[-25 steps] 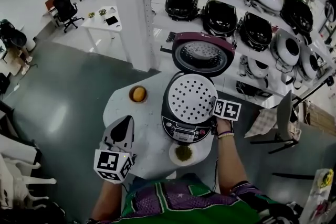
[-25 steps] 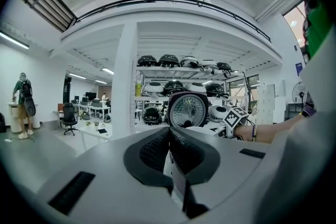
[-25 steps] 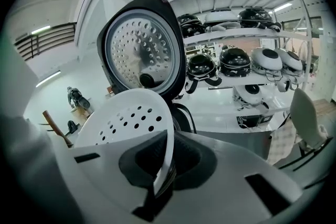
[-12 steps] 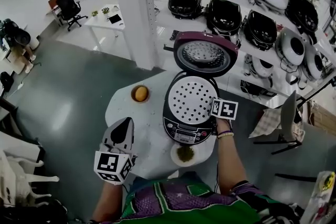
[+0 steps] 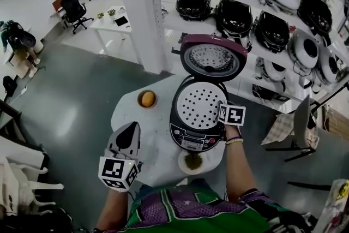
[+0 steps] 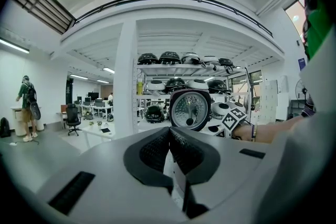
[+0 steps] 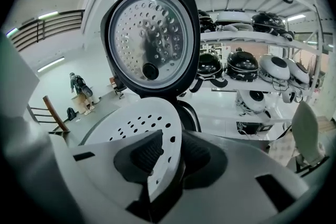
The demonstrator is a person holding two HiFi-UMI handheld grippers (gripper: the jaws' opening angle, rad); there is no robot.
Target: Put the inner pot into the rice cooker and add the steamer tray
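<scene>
Steamer tray (image 5: 199, 105), white & perforated, is seated flat on top of the rice cooker (image 5: 190, 141), w/ the cooker's dark rim seen around it. The lid (image 5: 211, 56) is stood open behind, its holed inner plate turned toward the head camera. The tray's right rim is straddled by the right gripper (image 5: 220, 116). In the right gripper view the rim (image 7: 165, 128) is seen btw the two pads, but the jaws have just been opening and the rim is not pinched, so the grip is let go and the tray is borne by the cooker alone. The cooker is set on a white round table (image 5: 156, 142), w/ a small dish (image 5: 191, 161) of sth green just in front and a bowl (image 5: 145, 99) holding sth orange near its left side. The left gripper (image 5: 130, 128) is held over the table's left edge, well apart from the cooker, jaws clenched together w/ nothing btw them. Shelves (image 5: 170, 23) stocked w/ more cookers are seen behind.
</scene>
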